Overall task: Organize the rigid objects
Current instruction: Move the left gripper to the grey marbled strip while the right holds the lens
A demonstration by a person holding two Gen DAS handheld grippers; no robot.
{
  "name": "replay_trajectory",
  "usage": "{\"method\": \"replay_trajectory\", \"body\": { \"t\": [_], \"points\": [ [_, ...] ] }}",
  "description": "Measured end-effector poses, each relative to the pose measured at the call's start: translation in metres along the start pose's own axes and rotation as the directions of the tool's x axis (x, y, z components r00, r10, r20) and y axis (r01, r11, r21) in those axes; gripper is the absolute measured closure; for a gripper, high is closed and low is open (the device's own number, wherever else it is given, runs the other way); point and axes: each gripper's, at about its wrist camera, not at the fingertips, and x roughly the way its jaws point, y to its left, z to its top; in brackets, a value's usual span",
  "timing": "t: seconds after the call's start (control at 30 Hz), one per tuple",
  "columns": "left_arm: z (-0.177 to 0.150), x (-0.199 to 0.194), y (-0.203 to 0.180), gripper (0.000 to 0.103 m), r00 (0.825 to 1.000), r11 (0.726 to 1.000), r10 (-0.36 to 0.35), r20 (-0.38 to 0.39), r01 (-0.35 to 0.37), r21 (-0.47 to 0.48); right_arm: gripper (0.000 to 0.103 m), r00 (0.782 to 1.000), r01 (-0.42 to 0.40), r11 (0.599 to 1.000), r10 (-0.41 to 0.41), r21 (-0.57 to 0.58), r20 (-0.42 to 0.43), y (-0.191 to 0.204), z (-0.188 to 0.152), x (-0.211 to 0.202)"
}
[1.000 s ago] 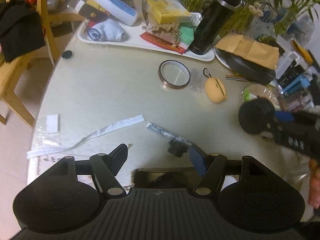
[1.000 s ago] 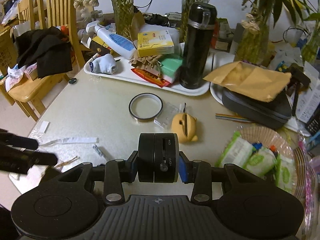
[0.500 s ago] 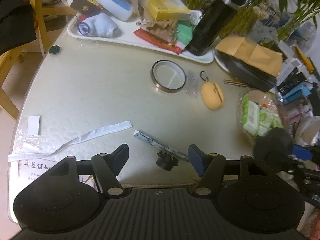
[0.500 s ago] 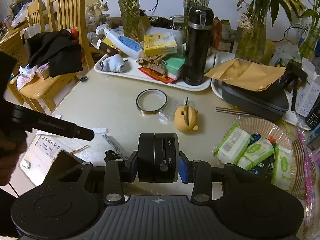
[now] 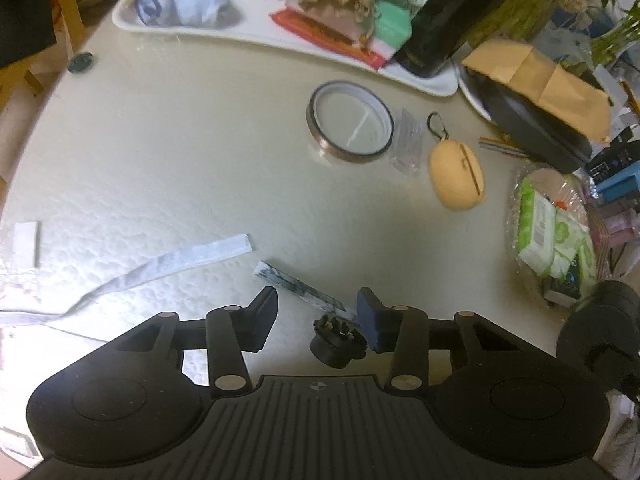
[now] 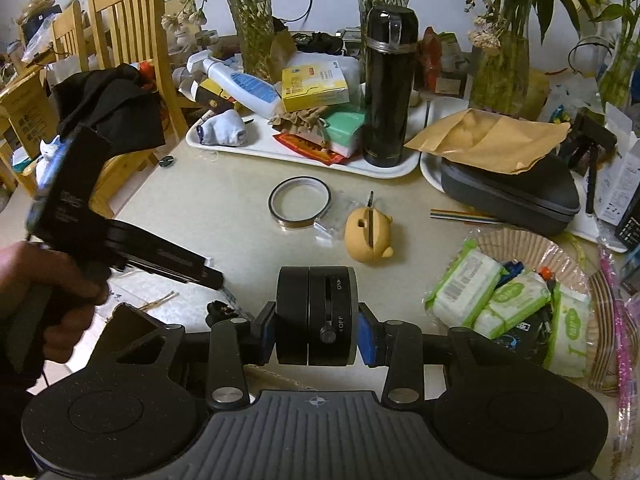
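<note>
Black knob (image 5: 338,342) sits by the table edge (image 5: 24,446) between the closing, unclenched left tool (image 5: 317,318).

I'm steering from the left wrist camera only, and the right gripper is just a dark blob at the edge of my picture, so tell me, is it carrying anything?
Observer: Yes. The right gripper is shut on a black round puck, with one pad on each flat face.
Operator: Any markings on it?
Observer: A slider on its rim faces the camera, labelled ON at one end and OFF at the other.
Operator: My view cuts off the top of the black flask. Is it standing up?
Observer: Yes, the black flask stands upright on the white tray, with its lid on.
</note>
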Motion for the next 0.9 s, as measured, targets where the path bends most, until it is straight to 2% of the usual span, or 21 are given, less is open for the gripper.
{"method": "replay_trajectory", "body": {
  "t": [0.07, 0.37, 0.5, 0.9],
  "points": [
    [0.001, 0.007, -0.001, 0.066, 1.000, 1.000, -0.001, -0.021, 0.001, -0.001, 0.060, 1.000, -0.002, 1.000, 0.002, -0.001, -0.006, 0.000, 0.000, 0.002],
    [0.007, 0.028, -0.007, 0.066, 0.997, 1.000, 0.002, -0.073, -0.004, -0.022, 0.060, 1.000, -0.018, 1.000, 0.018, 0.002, -0.004, -0.002, 0.001, 0.001],
    [0.009, 0.036, -0.015, 0.076, 0.994, 0.999, 0.035, -0.099, -0.037, -0.017, 0.060, 1.000, -0.018, 1.000, 0.018, 0.003, -0.004, -0.003, 0.001, 0.001],
    [0.014, 0.041, -0.033, 0.077, 0.995, 0.997, 0.073, -0.073, -0.073, 0.005, 0.060, 1.000, -0.023, 1.000, 0.023, 0.020, 0.008, -0.012, -0.001, -0.002]
  ]
}}
